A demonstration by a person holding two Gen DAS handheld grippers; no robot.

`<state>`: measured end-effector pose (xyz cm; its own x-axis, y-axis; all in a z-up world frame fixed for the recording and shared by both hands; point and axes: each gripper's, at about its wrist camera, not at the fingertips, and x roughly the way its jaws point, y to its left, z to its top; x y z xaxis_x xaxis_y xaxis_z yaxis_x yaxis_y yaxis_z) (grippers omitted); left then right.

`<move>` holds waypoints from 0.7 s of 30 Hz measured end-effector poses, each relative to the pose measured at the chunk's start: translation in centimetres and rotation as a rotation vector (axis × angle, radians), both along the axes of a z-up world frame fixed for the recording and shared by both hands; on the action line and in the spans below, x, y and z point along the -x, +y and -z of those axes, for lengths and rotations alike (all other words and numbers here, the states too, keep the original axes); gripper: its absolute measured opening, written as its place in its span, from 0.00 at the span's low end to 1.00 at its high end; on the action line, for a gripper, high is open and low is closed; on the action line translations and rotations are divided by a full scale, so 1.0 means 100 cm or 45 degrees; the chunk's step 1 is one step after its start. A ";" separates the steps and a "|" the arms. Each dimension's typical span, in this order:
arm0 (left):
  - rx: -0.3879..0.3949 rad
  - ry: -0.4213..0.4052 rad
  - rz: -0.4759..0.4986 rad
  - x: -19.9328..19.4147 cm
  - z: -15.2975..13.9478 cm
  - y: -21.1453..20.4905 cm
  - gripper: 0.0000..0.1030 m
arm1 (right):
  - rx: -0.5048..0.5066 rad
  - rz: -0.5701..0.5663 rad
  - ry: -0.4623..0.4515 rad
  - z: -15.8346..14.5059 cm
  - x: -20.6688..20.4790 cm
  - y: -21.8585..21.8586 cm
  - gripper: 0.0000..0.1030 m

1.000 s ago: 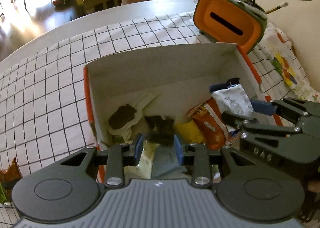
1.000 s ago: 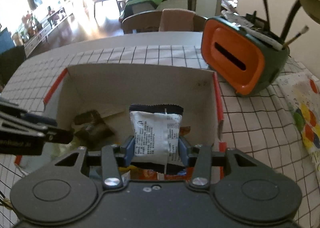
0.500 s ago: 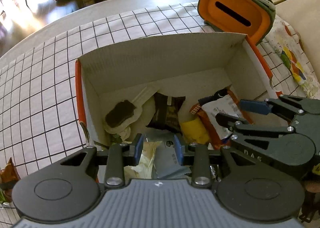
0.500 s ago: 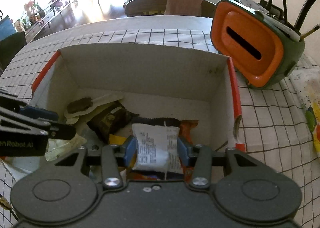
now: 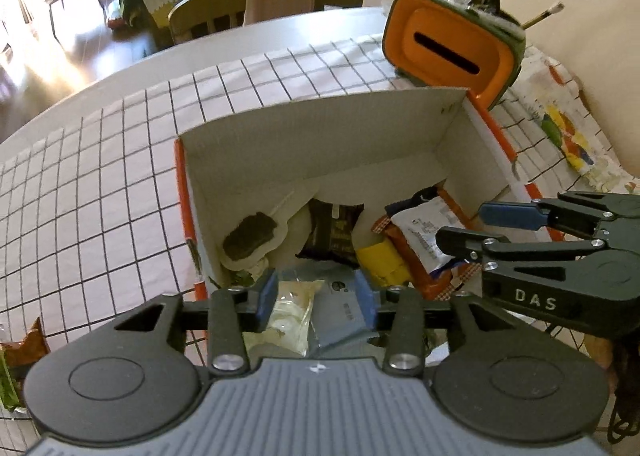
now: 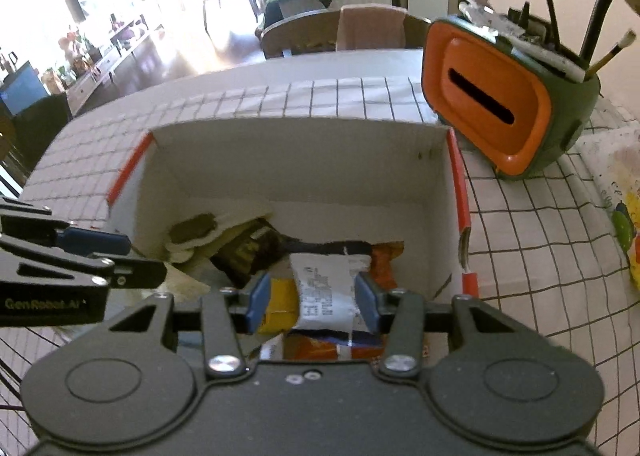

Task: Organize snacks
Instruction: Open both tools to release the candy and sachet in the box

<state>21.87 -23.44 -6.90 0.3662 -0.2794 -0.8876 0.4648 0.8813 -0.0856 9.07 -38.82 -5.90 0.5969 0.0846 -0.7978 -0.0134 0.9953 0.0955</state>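
Both grippers hang over the open cardboard box (image 6: 456, 176) where the snacks are collecting. My right gripper (image 6: 308, 302) has its pads around the white snack packet (image 6: 324, 292), low in the middle of the frame; its right pad seems to touch the wrapper, the left pad has a gap showing yellow behind, so I cannot tell if it is truly clamped. My left gripper (image 5: 316, 292) has just been opening, its pads now apart and clear of the clear bag (image 5: 292, 308) and grey-blue pouch (image 5: 340, 308) lying beneath them at the box's near edge. I judge this the drop-off step: next I should part the right pads and lift both clear of the walls. More snacks wait at the lower left edge (image 5: 22, 348) on the checked desk (image 5: 120, 160). An orange tissue holder (image 5: 452, 52) stands at the upper right, behind the box; the two grippers crowd each other.
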 end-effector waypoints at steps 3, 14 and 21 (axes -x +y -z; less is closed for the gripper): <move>0.011 -0.028 0.002 0.006 -0.008 0.006 0.43 | -0.022 -0.009 -0.030 -0.010 0.007 0.004 0.46; 0.063 -0.138 -0.015 0.036 -0.035 0.039 0.59 | -0.087 -0.032 -0.110 -0.033 0.031 0.027 0.58; 0.086 -0.230 -0.040 0.055 -0.052 0.067 0.66 | -0.115 -0.061 -0.147 -0.043 0.043 0.048 0.77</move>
